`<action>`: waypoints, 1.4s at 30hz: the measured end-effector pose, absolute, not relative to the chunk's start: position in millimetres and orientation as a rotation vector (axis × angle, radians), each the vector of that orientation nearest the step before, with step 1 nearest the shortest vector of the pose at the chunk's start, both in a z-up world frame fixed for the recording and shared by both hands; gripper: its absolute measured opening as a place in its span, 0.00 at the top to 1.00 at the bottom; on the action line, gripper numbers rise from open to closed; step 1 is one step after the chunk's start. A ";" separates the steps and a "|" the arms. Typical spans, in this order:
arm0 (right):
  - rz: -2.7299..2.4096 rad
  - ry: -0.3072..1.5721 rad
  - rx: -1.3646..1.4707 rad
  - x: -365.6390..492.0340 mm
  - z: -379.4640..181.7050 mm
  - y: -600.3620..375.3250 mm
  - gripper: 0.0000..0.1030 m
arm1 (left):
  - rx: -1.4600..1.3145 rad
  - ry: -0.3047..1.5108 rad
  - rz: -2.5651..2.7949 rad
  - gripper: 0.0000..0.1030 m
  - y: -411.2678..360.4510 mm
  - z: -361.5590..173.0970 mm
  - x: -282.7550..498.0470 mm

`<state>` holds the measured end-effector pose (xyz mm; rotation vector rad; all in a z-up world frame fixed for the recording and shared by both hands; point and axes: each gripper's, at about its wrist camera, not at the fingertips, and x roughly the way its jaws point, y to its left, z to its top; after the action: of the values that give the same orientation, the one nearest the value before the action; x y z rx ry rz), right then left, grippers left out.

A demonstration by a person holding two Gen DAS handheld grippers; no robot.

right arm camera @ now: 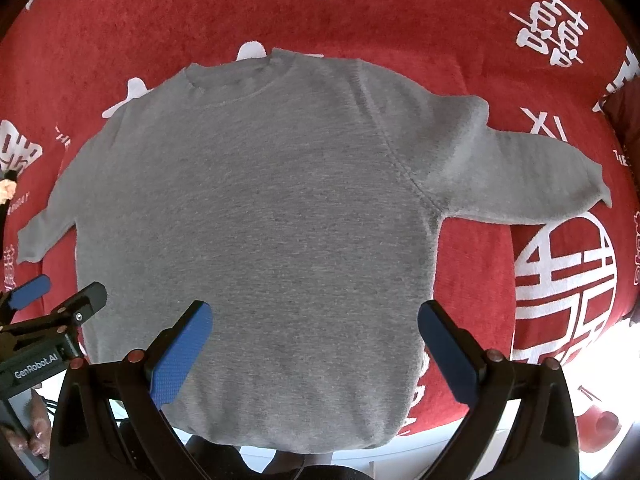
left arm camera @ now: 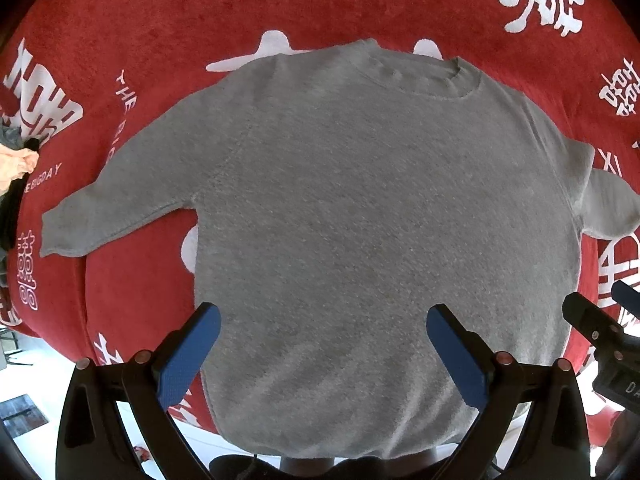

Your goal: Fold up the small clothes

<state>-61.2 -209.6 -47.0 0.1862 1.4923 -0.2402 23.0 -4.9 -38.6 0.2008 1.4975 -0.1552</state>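
Note:
A small grey long-sleeved sweater (left arm camera: 360, 208) lies flat and spread out on a red blanket (left arm camera: 160, 40), collar far, hem near me. It also shows in the right wrist view (right arm camera: 260, 220). Both sleeves stretch out sideways. My left gripper (left arm camera: 324, 344) is open and empty, hovering above the lower part of the sweater. My right gripper (right arm camera: 316, 344) is open and empty too, above the sweater's lower part. The right gripper shows at the right edge of the left wrist view (left arm camera: 600, 320); the left gripper shows at the left edge of the right wrist view (right arm camera: 60, 300).
The red blanket (right arm camera: 480, 20) has white characters and lettering printed on it and covers the whole surface. A pile of other clothes (left arm camera: 16, 160) lies at the far left edge. The blanket's near edge drops to a pale floor (left arm camera: 40, 380).

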 end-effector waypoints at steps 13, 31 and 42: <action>-0.251 1.499 0.181 -59.1 -47.2 -207.5 0.00 | 0.198 1.497 -0.163 0.00 2.3 -38.1 27.2; -0.261 1.484 0.177 -53.3 -43.2 -205.8 0.00 | 0.193 1.480 -0.194 0.00 0.3 -34.7 31.8; -0.262 1.493 0.162 -49.7 -44.5 -197.1 0.00 | 0.179 1.476 -0.192 0.00 14.6 -33.1 35.4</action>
<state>-49.7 -197.1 -44.5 0.1622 1.4929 -0.2615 35.4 14.6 -33.1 0.1787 1.4760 -0.1917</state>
